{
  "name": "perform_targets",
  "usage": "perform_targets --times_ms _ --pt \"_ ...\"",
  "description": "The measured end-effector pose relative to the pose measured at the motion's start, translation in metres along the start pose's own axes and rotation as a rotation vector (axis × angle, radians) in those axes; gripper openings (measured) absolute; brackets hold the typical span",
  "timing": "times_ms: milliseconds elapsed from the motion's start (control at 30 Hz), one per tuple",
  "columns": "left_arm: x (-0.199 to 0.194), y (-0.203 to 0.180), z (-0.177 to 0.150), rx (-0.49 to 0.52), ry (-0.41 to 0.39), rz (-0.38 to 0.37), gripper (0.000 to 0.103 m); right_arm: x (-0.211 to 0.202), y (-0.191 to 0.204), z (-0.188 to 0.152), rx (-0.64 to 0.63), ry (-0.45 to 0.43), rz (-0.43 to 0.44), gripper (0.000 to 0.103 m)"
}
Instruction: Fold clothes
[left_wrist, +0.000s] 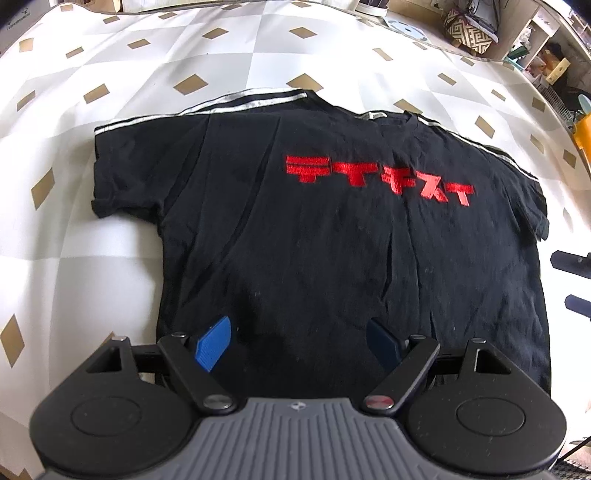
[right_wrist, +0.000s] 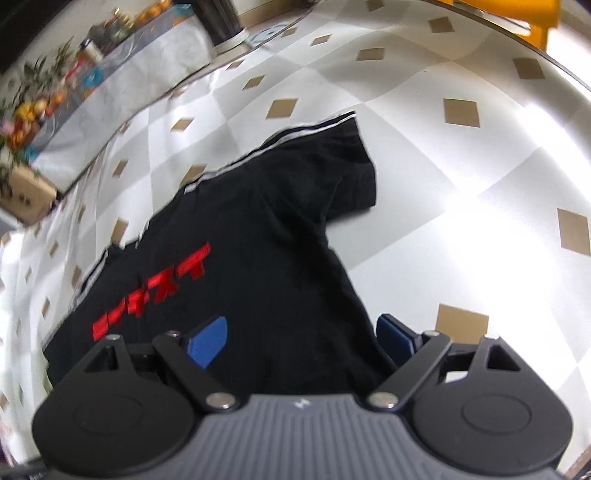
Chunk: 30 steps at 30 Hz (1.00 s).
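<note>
Left claw: your left gripper (left_wrist: 298, 341) hangs with its blue pads spread wide and nothing between them, above the near hem on the left half of the shirt.
Shirt: a black short-sleeved cotton T-shirt (left_wrist: 314, 236) with red block lettering (left_wrist: 376, 179) on the chest and white shoulder stripes (left_wrist: 236, 107) lies flat, front up, on a white tablecloth with tan diamonds (left_wrist: 110, 55). The collar points far, the hem near.
Handling: expect soft, light, limp cloth that sags and creases when lifted. It looks unlikely to slip or break.
Where to grip: pinch a hem corner or a sleeve edge (left_wrist: 99, 173), taking both layers.
Right claw: your right gripper (right_wrist: 301, 345) is also released and holds nothing; it straddles the shirt's right side edge, one pad over cloth, the other over the table.
Progress: no fold made yet.
</note>
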<state>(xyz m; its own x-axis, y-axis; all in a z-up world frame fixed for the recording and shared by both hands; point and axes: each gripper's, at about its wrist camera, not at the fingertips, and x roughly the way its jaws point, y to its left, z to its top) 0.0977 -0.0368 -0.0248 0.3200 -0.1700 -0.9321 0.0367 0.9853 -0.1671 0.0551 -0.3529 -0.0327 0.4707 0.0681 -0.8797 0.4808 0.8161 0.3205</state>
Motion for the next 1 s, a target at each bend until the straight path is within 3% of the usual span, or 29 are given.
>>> perform_targets --times_ms 233,467,733,1000 --pt "0.005 -0.004 0.009 0.001 0.001 -0.009 0.081 0.010 -0.024 0.016 0.135 -0.047 0.053 0.088" --pt "0.010 -0.010 0.016 0.010 0.006 -0.020 0.081 0.019 -0.023 0.031 0.084 -0.095 0.016 0.088" --pt "0.019 -0.008 0.024 -0.067 0.035 -0.055 0.081 0.039 -0.050 0.047 0.291 -0.091 0.103 0.087" --pt "0.017 -0.009 0.027 -0.087 0.038 -0.093 0.081 0.060 -0.062 0.058 0.371 -0.112 0.108 0.086"
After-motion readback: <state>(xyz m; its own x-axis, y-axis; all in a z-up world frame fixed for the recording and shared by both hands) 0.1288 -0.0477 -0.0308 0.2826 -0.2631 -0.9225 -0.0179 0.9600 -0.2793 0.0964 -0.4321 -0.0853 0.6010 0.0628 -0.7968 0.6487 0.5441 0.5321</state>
